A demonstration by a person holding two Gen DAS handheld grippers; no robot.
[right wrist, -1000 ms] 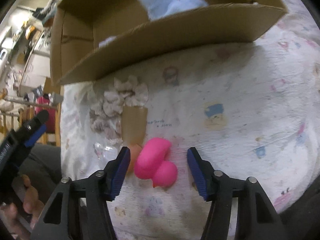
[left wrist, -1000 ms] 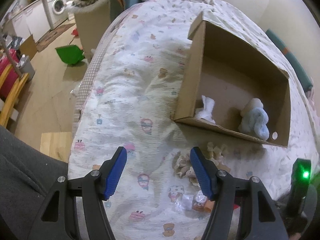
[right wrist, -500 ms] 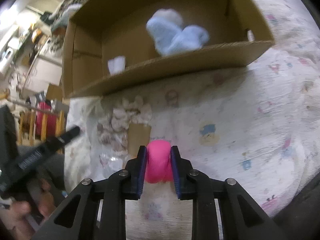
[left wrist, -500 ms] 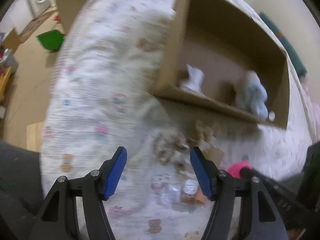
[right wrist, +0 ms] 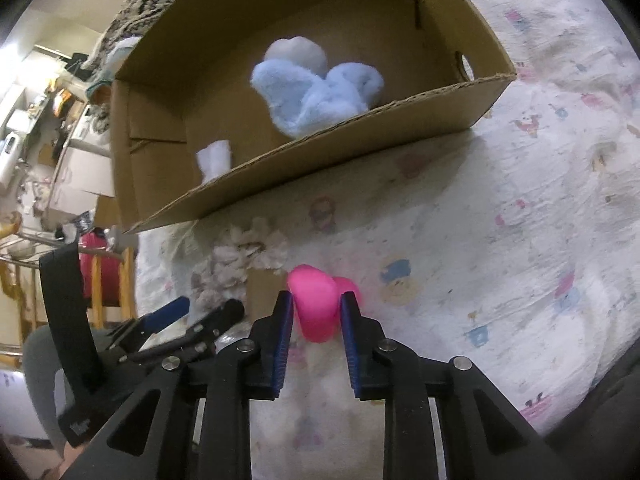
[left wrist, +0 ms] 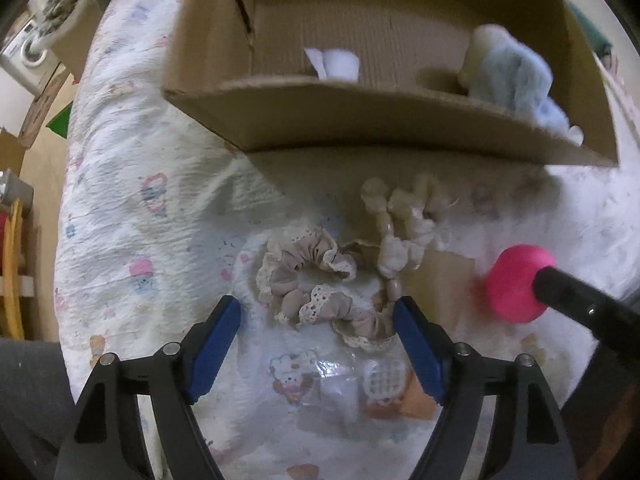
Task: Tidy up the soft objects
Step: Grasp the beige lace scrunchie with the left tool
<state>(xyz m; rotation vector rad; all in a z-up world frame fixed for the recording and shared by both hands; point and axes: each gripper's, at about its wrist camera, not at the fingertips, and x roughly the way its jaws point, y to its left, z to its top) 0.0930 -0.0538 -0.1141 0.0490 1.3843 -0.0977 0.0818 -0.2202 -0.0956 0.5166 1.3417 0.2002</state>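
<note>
Jaws of the right gripper (right wrist: 316, 312) pinch the pink soft toy (right wrist: 314, 306), which appears lifted just clear of the bed (right wrist: 520, 240), short of the cardboard box (right wrist: 320, 160). Jaws of the left gripper (left wrist: 318, 318) stand spread around the frilled scrunchie (left wrist: 308, 280) lying on the bed.

Progress, as judged: two items are stowed in the box, a blue plush (right wrist: 316, 96) and a small white item (right wrist: 214, 158). Remaining outside: the pink toy, the scrunchie, a second pale scrunchie (left wrist: 400, 220) and a packet on a card (left wrist: 380, 380).

No legible brand or writing is visible.
</note>
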